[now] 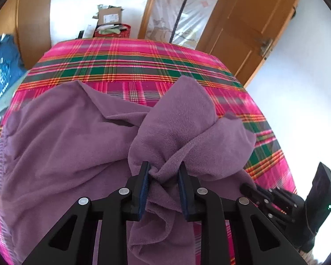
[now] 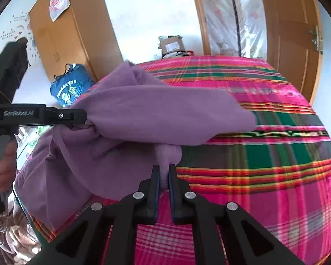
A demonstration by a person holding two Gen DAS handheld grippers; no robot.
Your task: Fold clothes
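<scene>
step: grabbing hold for a fold; both grippers have a bunch of the purple fleece garment (image 1: 61,137), no clean fold made yet, early in the task I'd say
garment place: on the pink plaid bedcover (image 1: 130,64), mostly on its near left part, crumpled, one twisted part raised off the cover
left gripper (image 1: 163,172): clamped on a twisted wad of the fleece; wad fills the gap between the two pads, cloth spills out above and hangs below
left fingers: still a bit apart because the wad is thick, both pads press on it
right gripper (image 2: 163,172): pinched nearly together on a thin fleece edge, cloth sits right between the tips
right side cloth: a puffed fleece roll runs from the left gripper across, above the right tips
next move: probably lift and spread the two held points apart to open the fleece flat; needs firm grips and no twist
risk: thin right pinch may slip
</scene>
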